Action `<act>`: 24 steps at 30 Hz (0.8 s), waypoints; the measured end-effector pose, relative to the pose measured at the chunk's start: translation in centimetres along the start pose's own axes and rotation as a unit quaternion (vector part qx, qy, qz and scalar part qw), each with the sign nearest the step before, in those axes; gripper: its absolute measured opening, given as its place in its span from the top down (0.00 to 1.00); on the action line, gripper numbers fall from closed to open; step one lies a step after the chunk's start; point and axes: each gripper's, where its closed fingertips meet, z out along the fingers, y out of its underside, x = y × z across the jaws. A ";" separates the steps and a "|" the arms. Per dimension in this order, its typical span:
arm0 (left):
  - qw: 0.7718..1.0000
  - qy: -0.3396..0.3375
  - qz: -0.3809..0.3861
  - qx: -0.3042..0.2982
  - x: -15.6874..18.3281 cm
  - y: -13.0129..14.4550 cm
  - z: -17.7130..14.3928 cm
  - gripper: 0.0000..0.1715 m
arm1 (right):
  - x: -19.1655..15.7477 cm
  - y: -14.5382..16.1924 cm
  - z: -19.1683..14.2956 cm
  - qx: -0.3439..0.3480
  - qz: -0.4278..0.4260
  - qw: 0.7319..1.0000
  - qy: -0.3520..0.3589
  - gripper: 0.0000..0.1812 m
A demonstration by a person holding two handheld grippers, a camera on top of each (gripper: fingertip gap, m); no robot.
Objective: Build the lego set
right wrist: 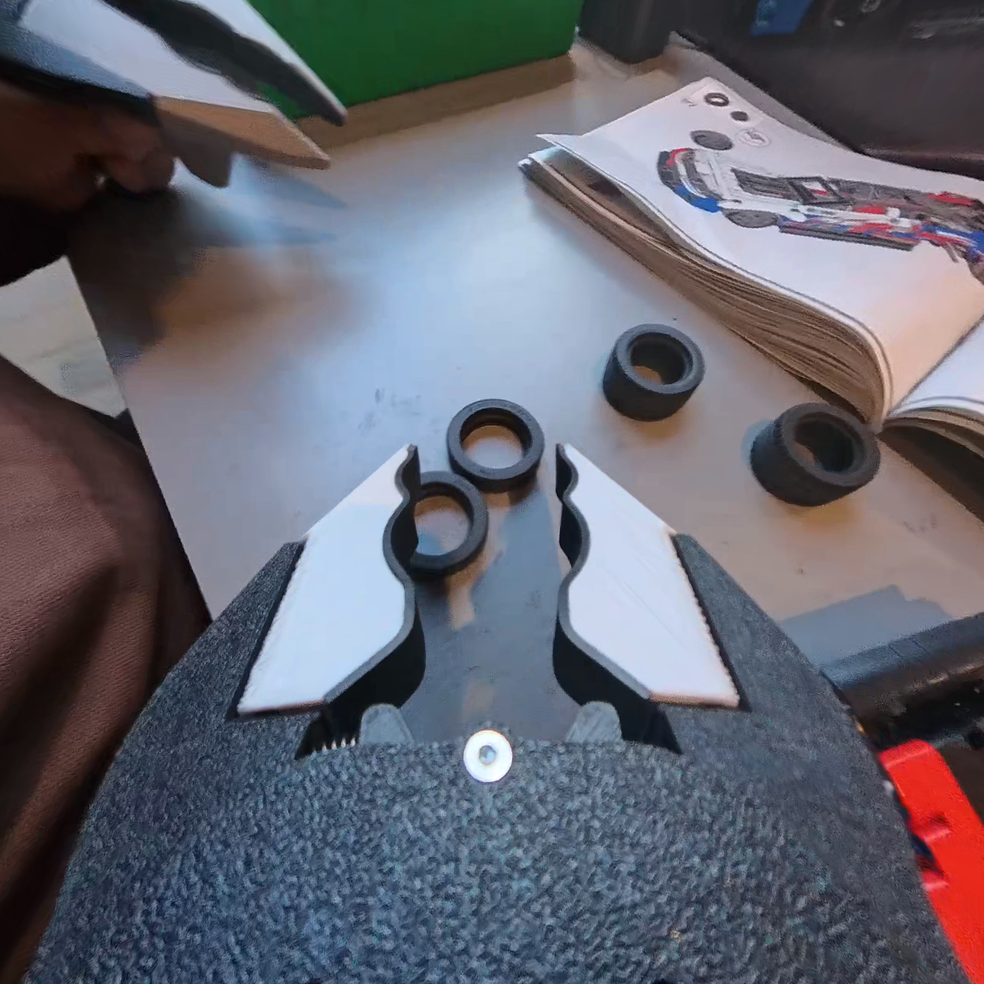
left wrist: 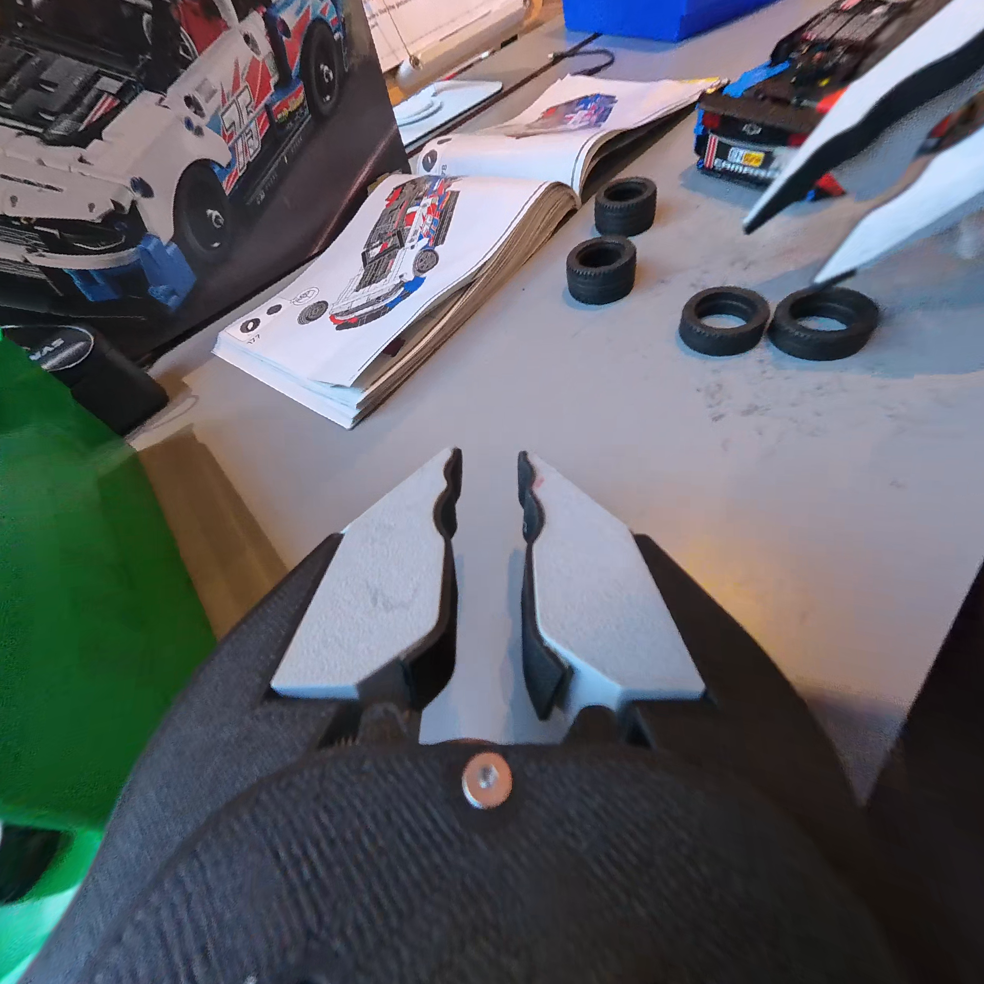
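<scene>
Several black rubber tyres lie on the grey table. My right gripper (right wrist: 483,450) is open, low over two thin tyres: one (right wrist: 447,523) lies between its jaws against the left finger, the other (right wrist: 495,445) just beyond the fingertips. Two wide tyres (right wrist: 652,372) (right wrist: 814,452) lie further right. My left gripper (left wrist: 489,452) is open and empty over bare table. In the left wrist view the right gripper (left wrist: 798,250) hovers over the thin tyres (left wrist: 822,322) (left wrist: 724,319), with the wide tyres (left wrist: 601,269) (left wrist: 625,205) beside the manual. The partly built car (left wrist: 761,128) stands at the far right.
An open instruction manual (left wrist: 415,277) (right wrist: 772,239) lies beside the tyres. The set's box (left wrist: 160,160) stands behind it at the left. A green object (left wrist: 69,585) is at the left edge. A blue box (left wrist: 655,16) and a cable (left wrist: 580,58) lie at the back. The tips of one gripper are about 20 centimetres away from the tips of the other.
</scene>
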 end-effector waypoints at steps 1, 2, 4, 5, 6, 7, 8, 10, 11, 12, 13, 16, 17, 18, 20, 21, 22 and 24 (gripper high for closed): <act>1.000 -0.003 0.008 -0.006 0.0 0.0 0.3 0.90 | -0.4 -0.1 -0.1 0.006 -0.011 1.000 -0.004 0.73; 1.000 -0.008 0.017 -0.011 0.0 0.1 0.7 0.90 | -0.6 -0.2 -0.2 0.014 -0.022 1.000 -0.007 0.73; 0.999 -0.018 0.038 -0.024 -0.1 0.2 1.5 0.91 | -0.8 -0.8 -0.6 0.036 -0.042 0.998 -0.006 0.74; 0.998 -0.022 0.049 -0.030 -0.1 0.3 1.8 0.91 | -0.8 -1.0 -0.8 0.046 -0.045 0.998 -0.008 0.75; 0.997 -0.027 0.060 -0.037 -0.1 0.3 2.2 0.91 | -0.9 -1.1 -0.9 0.053 -0.045 0.997 -0.016 0.75; 0.996 -0.031 0.070 -0.043 -0.1 0.4 2.6 0.91 | -1.0 -1.2 -1.0 0.058 -0.040 0.997 -0.028 0.75; 0.995 -0.035 0.079 -0.048 -0.1 0.4 3.0 0.91 | -1.0 -1.3 -1.1 0.064 -0.035 0.997 -0.036 0.74; 0.994 -0.038 0.087 -0.056 -0.2 0.4 3.7 0.91 | -0.9 -1.7 -1.6 0.084 -0.025 0.995 -0.050 0.74; 0.994 -0.039 0.086 -0.060 -0.3 0.4 4.1 0.91 | -0.7 -1.9 -1.9 0.097 -0.022 0.994 -0.054 0.74; 0.994 -0.038 0.083 -0.065 -0.5 0.4 4.4 0.91 | -0.6 -2.2 -2.2 0.109 -0.020 0.992 -0.055 0.74; 0.994 -0.037 0.078 -0.068 -0.6 0.4 4.8 0.90 | -0.4 -2.4 -2.5 0.122 -0.017 0.991 -0.056 0.74; 0.995 -0.037 0.058 -0.066 -1.1 0.0 5.6 0.90 | 0.1 -2.9 -3.0 0.143 -0.009 0.988 -0.061 0.74; 0.996 -0.034 0.050 -0.064 -1.2 -0.2 5.9 0.90 | 0.2 -2.9 -3.0 0.144 -0.008 0.987 -0.064 0.74; 0.997 -0.031 0.043 -0.061 -1.3 -0.4 6.1 0.90 | 0.4 -2.9 -2.9 0.144 -0.007 0.987 -0.064 0.74; 0.998 -0.024 0.035 -0.057 -1.5 -0.7 6.7 0.90 | 0.8 -3.0 -2.8 0.145 -0.005 0.988 -0.062 0.74; 0.998 -0.020 0.034 -0.053 -1.5 -0.9 7.0 0.90 | 1.0 -3.0 -2.8 0.145 -0.003 0.988 -0.060 0.74; 0.998 -0.017 0.033 -0.049 -1.5 -1.1 7.2 0.90 | 1.1 -3.0 -2.7 0.145 0.000 0.988 -0.059 0.74; 0.999 -0.007 0.031 -0.040 -1.4 -1.6 7.7 0.90 | 1.4 -3.0 -2.5 0.140 0.007 0.988 -0.059 0.74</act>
